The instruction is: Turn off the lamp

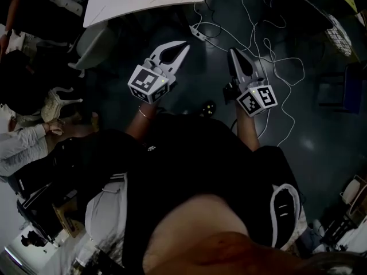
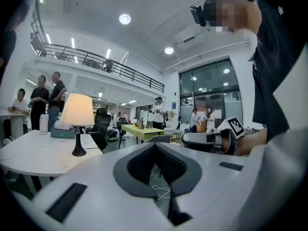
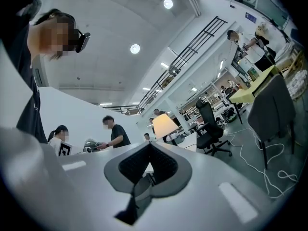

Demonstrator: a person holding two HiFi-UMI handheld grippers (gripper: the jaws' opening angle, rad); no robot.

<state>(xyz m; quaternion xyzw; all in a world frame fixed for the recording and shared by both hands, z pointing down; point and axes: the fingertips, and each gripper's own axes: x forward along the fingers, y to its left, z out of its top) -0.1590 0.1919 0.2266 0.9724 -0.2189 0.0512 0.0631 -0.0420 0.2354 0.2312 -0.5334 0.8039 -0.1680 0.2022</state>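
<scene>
The lamp (image 2: 77, 110) is lit, with a cream shade on a dark stem and base. It stands on a white table (image 2: 33, 155), ahead of and to the left of my left gripper (image 2: 155, 144). In the right gripper view the lamp (image 3: 164, 125) glows just past my right gripper (image 3: 149, 143), some way off. Seen from the head view, both grippers are held out over the dark floor, left gripper (image 1: 176, 47) and right gripper (image 1: 235, 53), short of the table's corner (image 1: 143, 2). Both have their jaws together and hold nothing.
White cables (image 1: 269, 62) and a power strip (image 1: 198, 33) lie on the floor ahead. A grey chair (image 1: 92, 44) sits by the table. A black office chair (image 2: 101, 124) stands behind the lamp, with a yellow-green table (image 2: 139, 129) beyond. Several people stand around.
</scene>
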